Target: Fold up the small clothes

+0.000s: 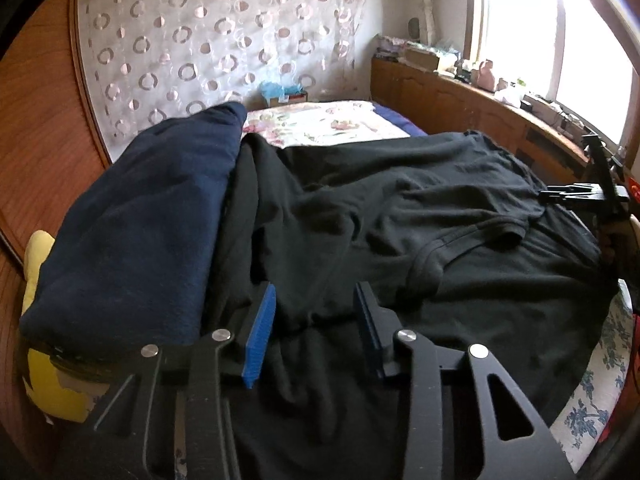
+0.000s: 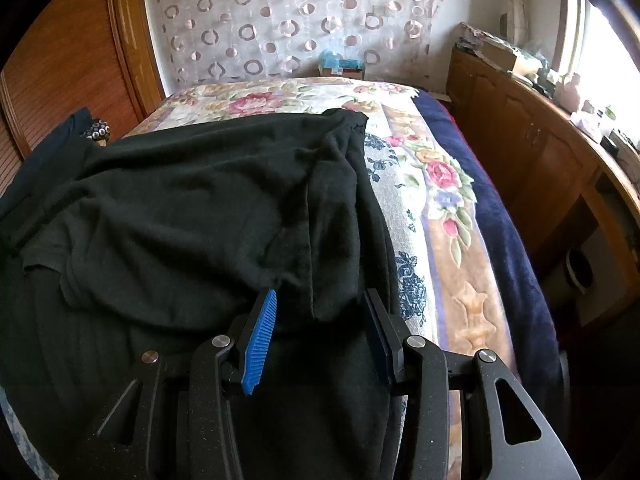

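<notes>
Loosely rumpled, the black shirt (image 1: pixel 400 216) covers the middle of the floral bed (image 2: pixel 436 184). Low in each frame, the left gripper (image 1: pixel 316 332) and right gripper (image 2: pixel 320 336) hover spread over the cloth, seemingly pinching nothing. Only the left view shows a navy garment (image 1: pixel 132 220) at left.

Bedroom w/ bed (image 2: pixel 440 184) under floral cover, navy edge on its right side. Sheer curtain (image 1: pixel 224 40) w/ ring pattern on back wall. Wood cabinet (image 2: pixel 532 148) runs along right, clutter on top, below bright window (image 1: pixel 532 28) w/ strong daylight. Wood slatted door (image 2: pixel 60 52) at left
</notes>
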The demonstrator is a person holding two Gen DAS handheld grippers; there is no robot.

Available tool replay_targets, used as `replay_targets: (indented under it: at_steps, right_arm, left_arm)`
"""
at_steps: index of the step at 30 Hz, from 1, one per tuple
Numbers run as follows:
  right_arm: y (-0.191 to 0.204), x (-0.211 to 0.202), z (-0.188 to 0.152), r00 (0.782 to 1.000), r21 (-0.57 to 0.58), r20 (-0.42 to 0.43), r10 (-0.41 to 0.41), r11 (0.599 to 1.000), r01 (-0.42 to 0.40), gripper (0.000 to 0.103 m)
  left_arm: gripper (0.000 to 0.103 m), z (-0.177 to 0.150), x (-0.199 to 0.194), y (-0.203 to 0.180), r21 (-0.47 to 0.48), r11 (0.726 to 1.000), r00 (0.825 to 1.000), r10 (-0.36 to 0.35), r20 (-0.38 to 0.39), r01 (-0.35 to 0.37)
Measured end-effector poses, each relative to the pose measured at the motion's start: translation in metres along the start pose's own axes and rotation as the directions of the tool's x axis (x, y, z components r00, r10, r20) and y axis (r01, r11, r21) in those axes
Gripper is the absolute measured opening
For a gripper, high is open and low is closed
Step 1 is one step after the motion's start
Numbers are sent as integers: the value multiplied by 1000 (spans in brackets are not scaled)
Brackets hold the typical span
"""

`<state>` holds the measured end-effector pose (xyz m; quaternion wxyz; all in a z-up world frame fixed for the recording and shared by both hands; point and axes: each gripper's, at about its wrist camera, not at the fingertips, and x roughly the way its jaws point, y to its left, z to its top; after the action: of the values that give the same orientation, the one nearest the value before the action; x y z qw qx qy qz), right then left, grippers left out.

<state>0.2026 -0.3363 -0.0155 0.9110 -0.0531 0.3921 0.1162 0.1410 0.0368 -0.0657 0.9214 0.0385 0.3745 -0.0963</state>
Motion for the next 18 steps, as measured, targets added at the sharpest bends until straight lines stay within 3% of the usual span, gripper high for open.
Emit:
replay_targets:
  at_steps: [9, 12, 18]
  right_arm:
    - [13, 6, -11, 1000, -12, 6, -13, 1000, 13, 46]
    - [13, 7, -12, 1000, -12, 7, -12, 1000, 12, 46]
    - [17, 6, -10, 1000, -27, 7, -22, 999, 22, 45]
  left_arm:
    - [41, -2, 14, -4, 29, 998, 997, 56, -55, -55]
    - [25, -1, 19, -7, 52, 996, 995, 75, -71, -71]
    - [24, 1, 26, -5, 83, 990, 989, 124, -85, -117]
